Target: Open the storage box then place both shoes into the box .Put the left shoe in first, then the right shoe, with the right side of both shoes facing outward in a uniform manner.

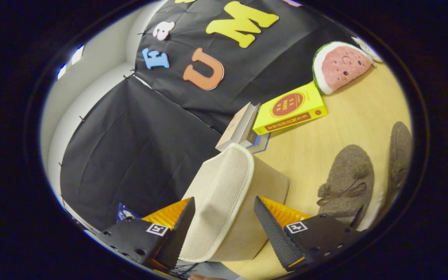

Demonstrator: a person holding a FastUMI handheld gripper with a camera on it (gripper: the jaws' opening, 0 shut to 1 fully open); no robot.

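The gripper [224, 221] has its fingers spread, with the beige storage box [228, 202] and its lid between them; whether they press it is unclear. Two grey shoes [348, 182] lie on the wooden table [348, 120] beside the box, books [278, 116] and a watermelon plush [338, 64] beyond

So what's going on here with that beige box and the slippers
A handheld gripper has the lid of the beige storage box between its fingers; whether they press it is unclear. The lid looks tilted up. Both grey shoes lie on the wooden table beside the box, not yet inside.
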